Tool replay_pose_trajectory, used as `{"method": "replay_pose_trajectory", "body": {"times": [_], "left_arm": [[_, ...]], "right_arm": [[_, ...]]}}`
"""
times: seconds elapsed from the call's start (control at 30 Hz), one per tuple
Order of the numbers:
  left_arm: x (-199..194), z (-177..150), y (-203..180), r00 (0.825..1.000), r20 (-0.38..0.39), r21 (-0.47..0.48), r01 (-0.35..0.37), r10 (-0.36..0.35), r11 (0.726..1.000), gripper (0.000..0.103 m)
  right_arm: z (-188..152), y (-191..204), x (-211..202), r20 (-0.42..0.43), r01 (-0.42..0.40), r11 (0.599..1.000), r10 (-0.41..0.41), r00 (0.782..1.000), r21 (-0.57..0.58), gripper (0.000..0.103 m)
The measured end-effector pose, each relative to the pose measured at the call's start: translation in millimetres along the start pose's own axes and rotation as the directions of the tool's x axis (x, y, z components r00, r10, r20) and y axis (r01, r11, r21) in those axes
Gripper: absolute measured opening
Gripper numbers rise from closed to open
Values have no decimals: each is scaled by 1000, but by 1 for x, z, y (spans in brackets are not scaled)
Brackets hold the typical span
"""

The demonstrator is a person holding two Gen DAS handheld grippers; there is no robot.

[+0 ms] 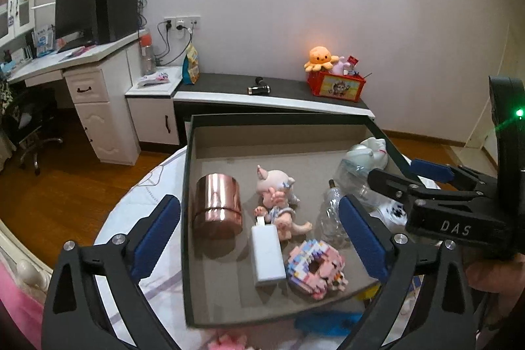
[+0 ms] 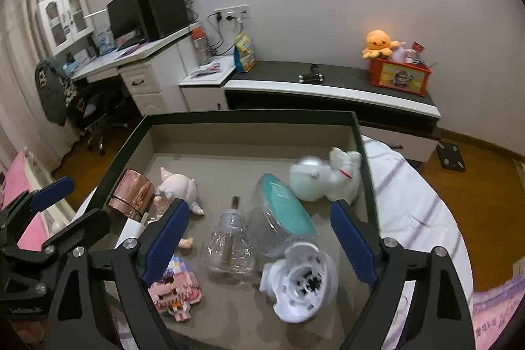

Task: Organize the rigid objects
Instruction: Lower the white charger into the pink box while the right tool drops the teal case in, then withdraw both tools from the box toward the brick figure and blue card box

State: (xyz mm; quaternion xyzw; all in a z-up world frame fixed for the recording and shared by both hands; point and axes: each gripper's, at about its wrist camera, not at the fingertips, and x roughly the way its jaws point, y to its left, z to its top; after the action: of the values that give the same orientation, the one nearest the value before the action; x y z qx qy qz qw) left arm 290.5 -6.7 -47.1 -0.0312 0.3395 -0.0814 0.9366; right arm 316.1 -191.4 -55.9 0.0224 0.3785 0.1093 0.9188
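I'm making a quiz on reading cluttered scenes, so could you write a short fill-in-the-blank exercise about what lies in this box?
1. The shiny copper-coloured metal cylinder lies inside the dark-rimmed cardboard ____.
2. The left gripper has jaws that stand ____.
3. The white rectangular power bank lies between the copper cylinder and the pink ____ figure.
4. The plush octopus on the far counter is ____.

Missing words: box; open; building-block; orange
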Motion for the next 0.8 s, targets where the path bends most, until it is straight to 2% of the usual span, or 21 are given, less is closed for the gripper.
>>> {"method": "replay_pose_trajectory", "body": {"times": [0.43,0.8], "left_arm": [[-75,-26,-11,998,56,11,11,-11,1000,102],[-122,-65,-20,998,67,5,-2,1,1000,102]], "right_arm": [[-35,8,-70,69,-4,999,1,998,37,89],[-88,18,-114,75,-19,999,16,997,41,89]]}}
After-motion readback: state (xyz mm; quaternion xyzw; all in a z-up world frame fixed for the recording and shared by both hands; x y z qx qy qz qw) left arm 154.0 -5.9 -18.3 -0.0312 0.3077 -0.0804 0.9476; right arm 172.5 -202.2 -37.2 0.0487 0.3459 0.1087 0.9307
